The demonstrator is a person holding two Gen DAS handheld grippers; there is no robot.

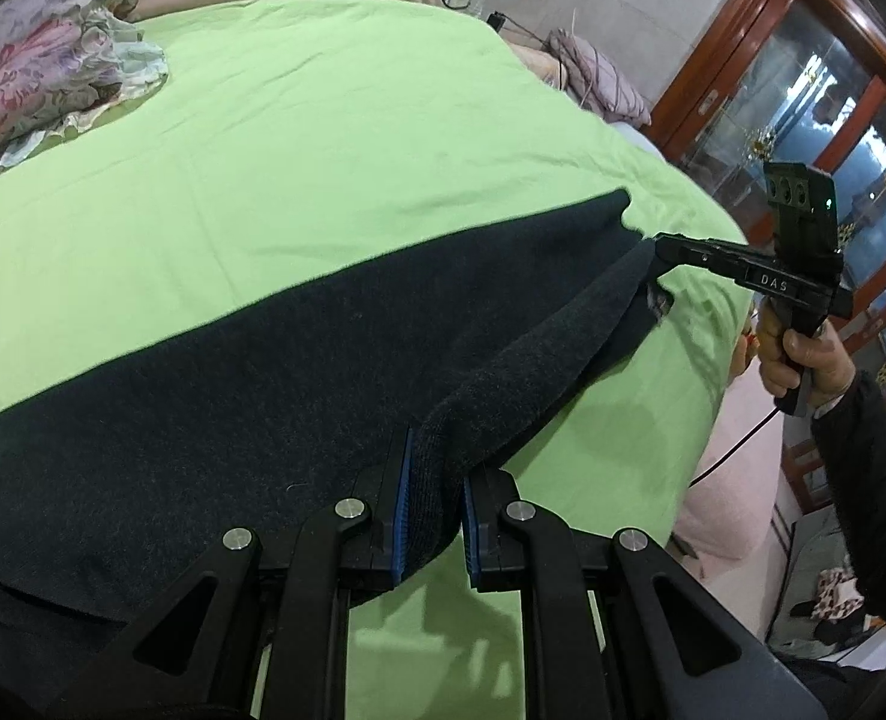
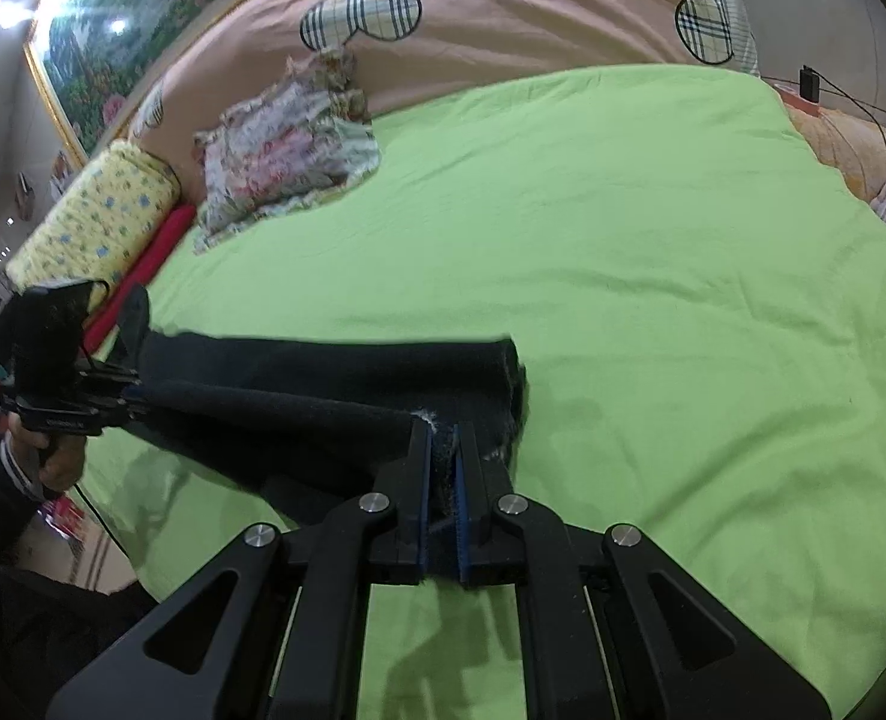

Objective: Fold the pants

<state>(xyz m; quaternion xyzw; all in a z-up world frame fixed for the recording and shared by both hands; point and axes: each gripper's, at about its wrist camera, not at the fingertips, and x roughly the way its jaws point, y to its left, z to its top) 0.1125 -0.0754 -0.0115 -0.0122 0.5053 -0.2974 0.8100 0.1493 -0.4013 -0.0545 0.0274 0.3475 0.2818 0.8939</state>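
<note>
Green sheet (image 2: 592, 252) covers the bed on which the work takes place; behind it lie a pink quilt (image 2: 502, 6) with plaid heart patches and a crumpled floral cloth (image 2: 287, 150). A yellow patterned pillow (image 2: 95, 222) sits at the bed's far left corner in the right wrist view, and a wooden glass-fronted cabinet (image 1: 814, 114) stands beyond the bed in the left wrist view.

Dark pants (image 1: 203, 384) lie stretched across the near part of the sheet, with one long edge lifted off the bed and held taut between the two tools.

Left gripper (image 1: 434, 516): jaws closed on a thick bunch of the pants fabric, which fills the gap between the blue pads (image 1: 404, 516). In the right wrist view the same tool appears at the left end of the garment (image 2: 125, 396), held by the person's left hand (image 2: 53, 456).

Right gripper (image 2: 443, 498): jaws closed on the pants at the opposite end, dark cloth pressed between the pads. In the left wrist view it is seen from the side (image 1: 661, 249), its tips pinching the garment's corner just above the sheet, with the right hand (image 1: 802, 360) around the handle.

Lower layer of the pants rests flat on the sheet; the raised edge runs as a ridge from one tool to the other.
</note>
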